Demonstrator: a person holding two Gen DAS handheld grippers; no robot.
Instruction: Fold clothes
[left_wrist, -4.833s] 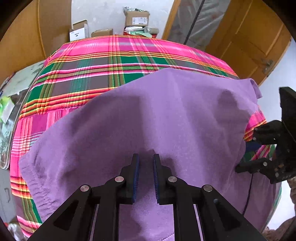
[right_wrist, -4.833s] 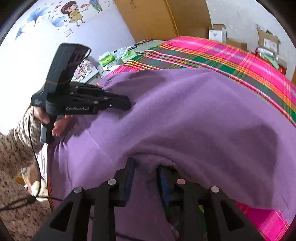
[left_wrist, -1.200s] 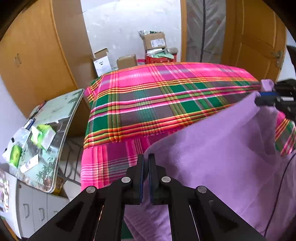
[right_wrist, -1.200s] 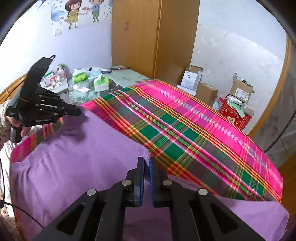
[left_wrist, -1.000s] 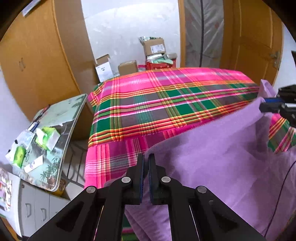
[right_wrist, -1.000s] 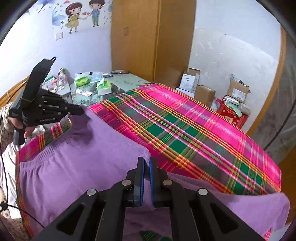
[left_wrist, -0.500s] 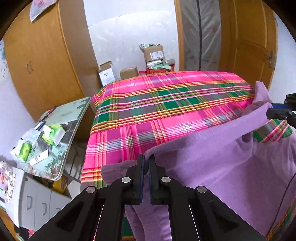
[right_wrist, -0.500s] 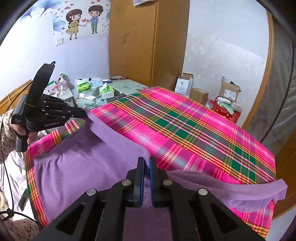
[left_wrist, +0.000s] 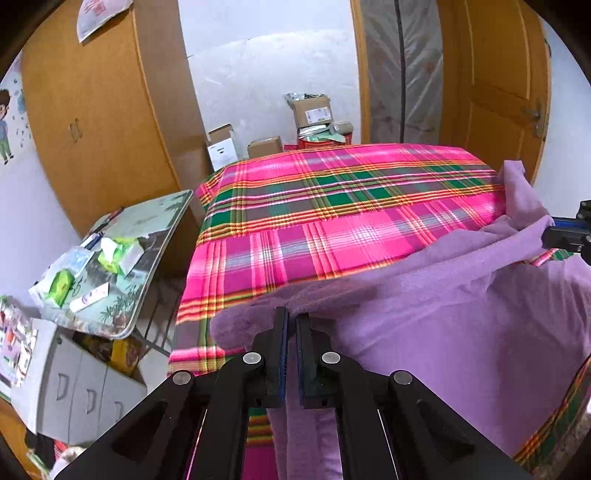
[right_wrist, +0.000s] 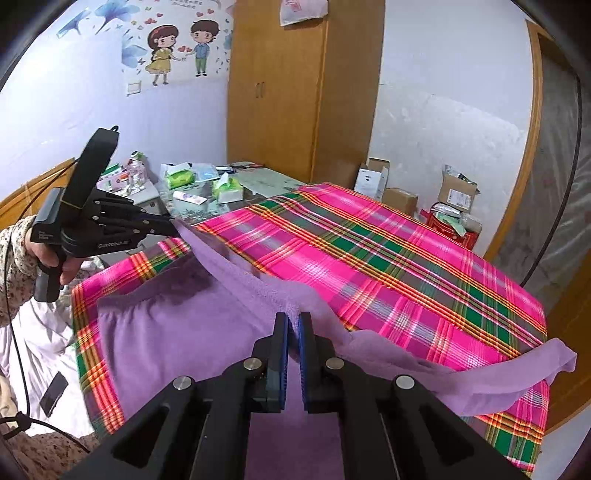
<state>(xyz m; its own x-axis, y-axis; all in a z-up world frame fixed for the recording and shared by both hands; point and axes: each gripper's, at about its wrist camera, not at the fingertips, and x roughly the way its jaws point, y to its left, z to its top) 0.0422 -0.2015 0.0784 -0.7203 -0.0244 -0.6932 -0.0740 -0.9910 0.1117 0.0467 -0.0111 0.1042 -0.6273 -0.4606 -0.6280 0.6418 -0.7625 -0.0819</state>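
- Purple garment (left_wrist: 461, 332) – soft fleece-like cloth, lying partly on the plaid bedcover (left_wrist: 351, 206), near edge lifted off it & strung between the two tongs.
- Left gripper (left_wrist: 290, 317): jaws pressed together on a bunched bit of the garment's edge, cloth hanging down below the fingertips.
- Right gripper (right_wrist: 293, 317): jaws likewise clamped on the same raised edge; from it the edge runs up-left to the left gripper's tips, seen there w/ a person's hand (right_wrist: 55, 258) on the handle.
- Ahead of both tongs – bare plaid; behind/below them the rest of the garment sags flat. A loose flap (right_wrist: 535, 373) trails off to the right of the right gripper.
- Step in hand, as judged: a held edge mid-carry for a fold – which direction it travels can't be settled from this.
- Next move calls for: keeping both grips level & the edge taut, laying it down square so no wrinkles get trapped, then letting go.
- Risk: soft cloth may slip or bunch at the pinch pts.
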